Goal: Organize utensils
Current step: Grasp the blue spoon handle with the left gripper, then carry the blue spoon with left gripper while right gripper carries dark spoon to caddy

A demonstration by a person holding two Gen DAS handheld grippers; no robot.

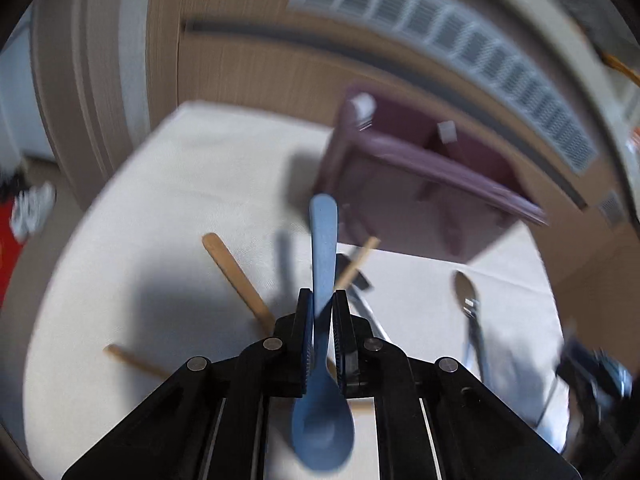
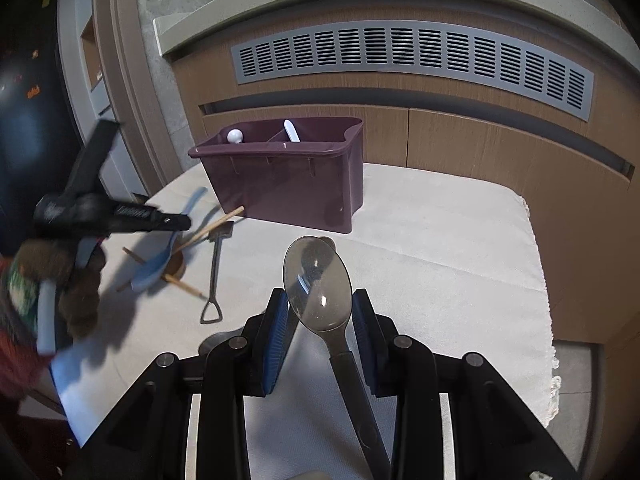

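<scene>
Your left gripper (image 1: 323, 300) is clamped on the handle of a blue plastic spoon (image 1: 322, 432), bowl hanging toward the camera, handle tip pointing at the maroon plastic divided caddy (image 1: 404, 184) on the white cloth-covered table (image 1: 168, 184). Your right gripper (image 2: 320, 312) has a clear smoky plastic spoon (image 2: 318, 280) between its blue-padded fingers (image 2: 276, 336); contact is uncertain, so I can't tell if it's gripped. Wooden chopsticks (image 2: 210, 227) and a small dark shovel-shaped spoon (image 2: 215, 276) lie loose beside the caddy.
</scene>
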